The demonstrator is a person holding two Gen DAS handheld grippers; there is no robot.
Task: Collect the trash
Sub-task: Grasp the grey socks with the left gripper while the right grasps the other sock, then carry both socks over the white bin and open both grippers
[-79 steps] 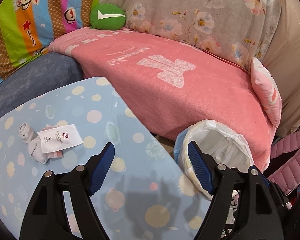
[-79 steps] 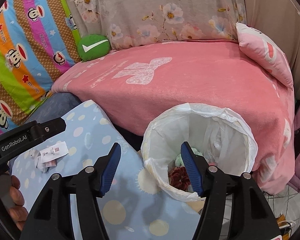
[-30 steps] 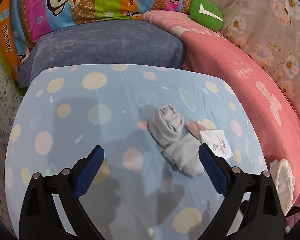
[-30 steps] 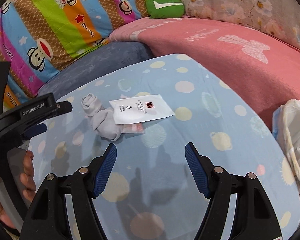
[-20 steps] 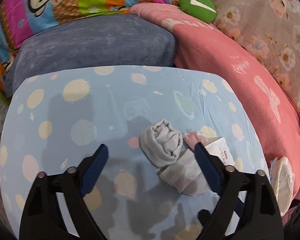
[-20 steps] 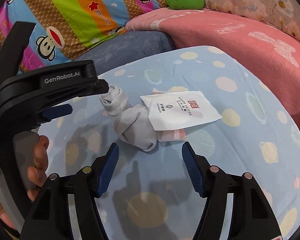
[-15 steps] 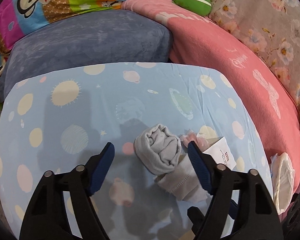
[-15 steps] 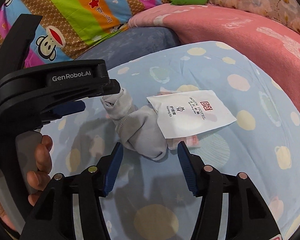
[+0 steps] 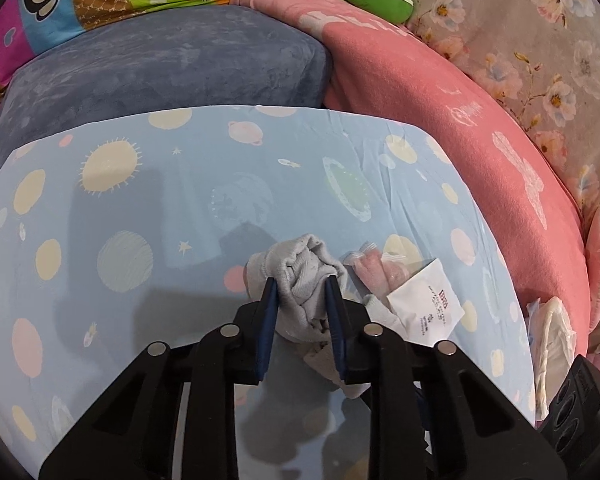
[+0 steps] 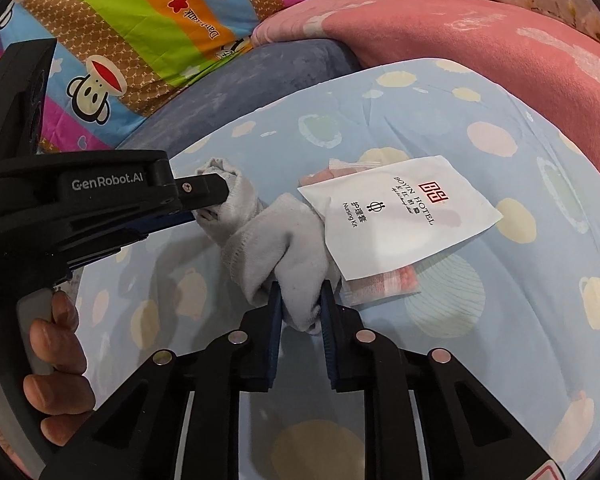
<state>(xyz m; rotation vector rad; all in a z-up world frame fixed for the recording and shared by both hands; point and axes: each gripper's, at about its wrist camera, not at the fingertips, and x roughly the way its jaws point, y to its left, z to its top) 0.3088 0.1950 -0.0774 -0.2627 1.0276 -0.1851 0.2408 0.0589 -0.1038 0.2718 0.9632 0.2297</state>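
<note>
Grey knit fills the gap between our left gripper (image 9: 302, 282) pads: from the left wrist, the sock (image 9: 300, 276) lies dead ahead on the blue sheet (image 9: 148, 200), its rolled end bunched between fingers drawn nearly together and clamped on it. The sock's long axis runs back toward us and to the right, under the gripper. Just right of it a white sachet (image 9: 428, 304) rests partly over a pink packet (image 9: 374, 266); its print is too small here to read. At the far right edge a white bag rim (image 9: 552, 328) shows, probably the bin, well apart from the sock.

From the right wrist, our right gripper (image 10: 300, 294) is narrowed onto the sock's (image 10: 268, 240) other, nearer end, pads pressing the fabric from both sides. The left gripper (image 10: 204, 200) comes in from the left and pinches the far rolled end, so the sock stretches diagonally between the two, far-left to near-centre. Each tool holds one end, and neither is nearer than the other. We judge the coming lift turns on raising both ends together, since the sachet (image 10: 404, 216) overlaps the sock's right flank and could be dragged along. The sachet reads "BOYIN HOTEL" and "Nursing Kit" beside a red square logo and Chinese characters. The left tool's body is marked "GenRobot.AI". A striped quilt (image 10: 148, 36) behind carries the words "Paul Frank", seen upside down.
</note>
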